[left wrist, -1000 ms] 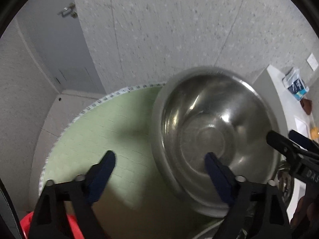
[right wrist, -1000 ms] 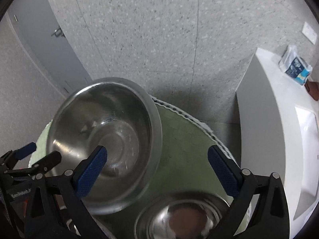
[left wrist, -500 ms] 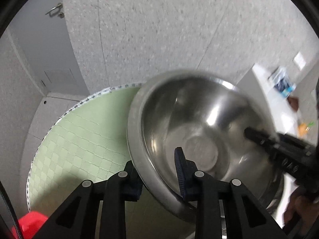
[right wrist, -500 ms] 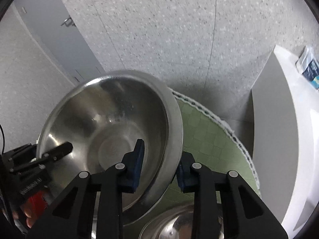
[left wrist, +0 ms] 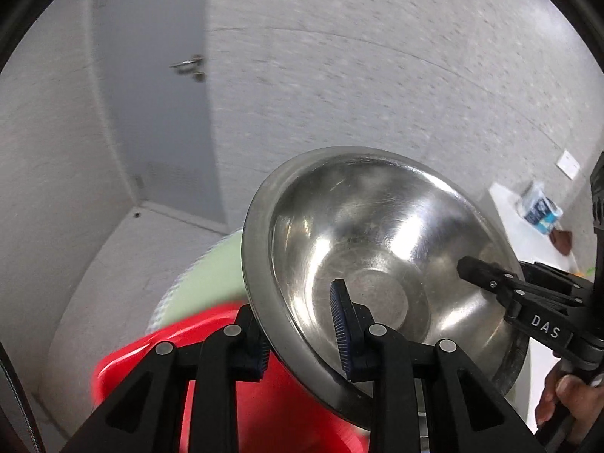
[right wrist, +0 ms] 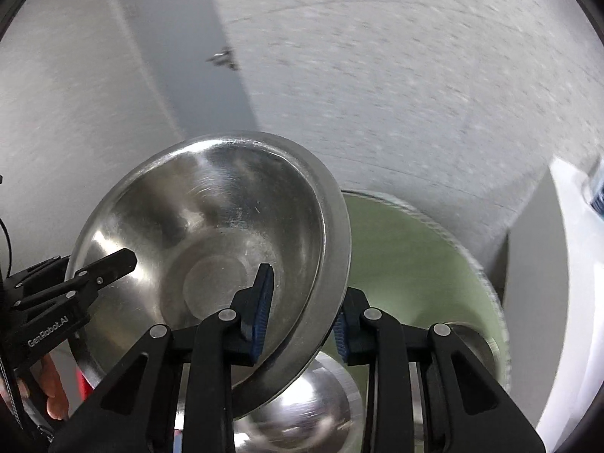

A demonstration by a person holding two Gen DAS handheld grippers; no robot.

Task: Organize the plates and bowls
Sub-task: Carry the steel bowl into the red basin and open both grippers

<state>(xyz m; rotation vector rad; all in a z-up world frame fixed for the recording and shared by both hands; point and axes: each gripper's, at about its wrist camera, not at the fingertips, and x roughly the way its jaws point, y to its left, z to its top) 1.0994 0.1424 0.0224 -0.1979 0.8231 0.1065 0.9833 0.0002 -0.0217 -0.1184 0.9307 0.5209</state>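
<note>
A: How many bowls can be counted?

B: Two for certain. One large round stainless-steel bowl [left wrist: 381, 260] hangs in the air, tilted, above the round pale-green quilted bench [right wrist: 411, 260]. A second, smaller shiny steel bowl [right wrist: 324, 404] sits on the bench beneath it, blurred. At the right edge of the right wrist view there is another round metal shape, too blurred to name.

A: And the tongs?

B: Two pairs, both narrowed onto the large bowl's rim. The left tongs [left wrist: 302, 332] pinch the rim's left side, one blue pad inside the bowl and one outside. The right tongs [right wrist: 302, 313] pinch the opposite side the same way.

A: Anything else nearby?

B: One red plastic basin [left wrist: 211, 385] lies below the left tongs, beside the green bench. One white counter [right wrist: 573, 287] stands to the right, with one blue-and-white packet [left wrist: 538, 207] on it. One grey door [left wrist: 151, 87] with a lever handle stands behind, set in a speckled wall.
</note>
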